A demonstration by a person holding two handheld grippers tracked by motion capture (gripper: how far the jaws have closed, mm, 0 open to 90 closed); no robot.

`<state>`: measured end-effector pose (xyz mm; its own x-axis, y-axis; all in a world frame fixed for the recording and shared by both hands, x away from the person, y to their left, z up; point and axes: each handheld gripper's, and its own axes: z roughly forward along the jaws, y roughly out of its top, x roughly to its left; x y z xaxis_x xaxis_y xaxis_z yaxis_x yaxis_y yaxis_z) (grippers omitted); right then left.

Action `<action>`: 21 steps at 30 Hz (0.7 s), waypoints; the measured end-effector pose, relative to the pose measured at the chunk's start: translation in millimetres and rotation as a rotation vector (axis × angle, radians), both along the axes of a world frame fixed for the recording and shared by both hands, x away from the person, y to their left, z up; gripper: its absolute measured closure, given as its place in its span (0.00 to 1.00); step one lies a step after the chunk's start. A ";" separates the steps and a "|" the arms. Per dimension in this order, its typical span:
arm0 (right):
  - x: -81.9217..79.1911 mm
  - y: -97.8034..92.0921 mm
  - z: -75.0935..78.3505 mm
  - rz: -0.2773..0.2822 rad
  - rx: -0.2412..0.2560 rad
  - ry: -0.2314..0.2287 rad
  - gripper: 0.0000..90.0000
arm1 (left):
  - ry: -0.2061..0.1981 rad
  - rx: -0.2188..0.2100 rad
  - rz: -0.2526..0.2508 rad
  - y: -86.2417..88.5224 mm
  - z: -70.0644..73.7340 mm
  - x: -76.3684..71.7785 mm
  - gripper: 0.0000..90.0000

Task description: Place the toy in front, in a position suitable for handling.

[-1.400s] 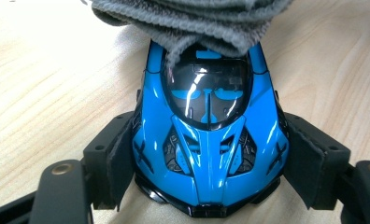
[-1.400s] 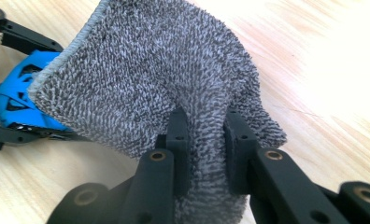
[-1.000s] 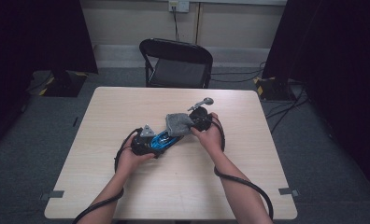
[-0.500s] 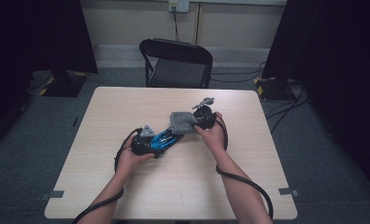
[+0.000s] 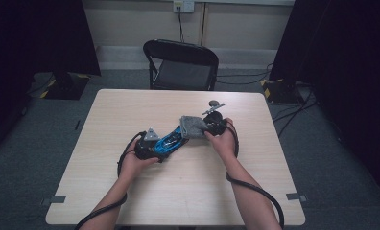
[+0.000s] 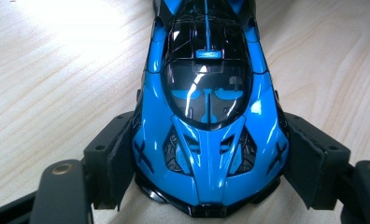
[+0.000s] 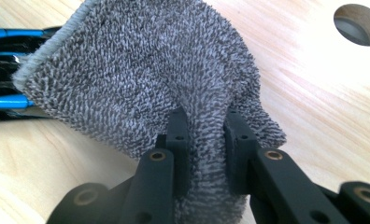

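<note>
Two grippers at work. Left gripper (image 6: 206,186) clamped on glossy blue toy car (image 6: 206,116) by its near end, long axis running straight ahead from the jaws. Right gripper (image 7: 206,140) pinching a fold of grey terry cloth (image 7: 150,79), draped over the car's far end, ready for wiping along that axis.

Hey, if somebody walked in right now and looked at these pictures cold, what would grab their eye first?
Most likely the glossy blue toy car, lying mid-table with the left gripper clamped on both sides of one end. Next, the grey terry cloth, pinched in a fold by the right gripper and draped over the car's other end. Behind the pale wooden table stands an empty black folding chair.
</note>
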<state>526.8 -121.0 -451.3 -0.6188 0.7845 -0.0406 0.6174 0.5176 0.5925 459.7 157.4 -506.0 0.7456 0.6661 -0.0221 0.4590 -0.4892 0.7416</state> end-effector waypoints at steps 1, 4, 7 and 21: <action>-0.4 -0.8 -0.5 -0.002 -0.001 -0.002 0.84 | 0.000 0.000 0.000 0.0 0.0 0.0 0.28; -1.3 -3.9 -1.4 -0.006 -0.006 -0.003 0.84 | 0.000 0.000 0.000 0.0 0.0 -0.1 0.28; -2.1 -8.5 -0.6 -0.012 -0.012 -0.004 0.84 | 0.000 -0.002 0.001 0.0 -0.1 -0.1 0.28; -8.7 -38.1 9.7 -0.047 -0.014 -0.026 0.84 | -0.004 0.002 -0.001 0.2 0.1 0.1 0.28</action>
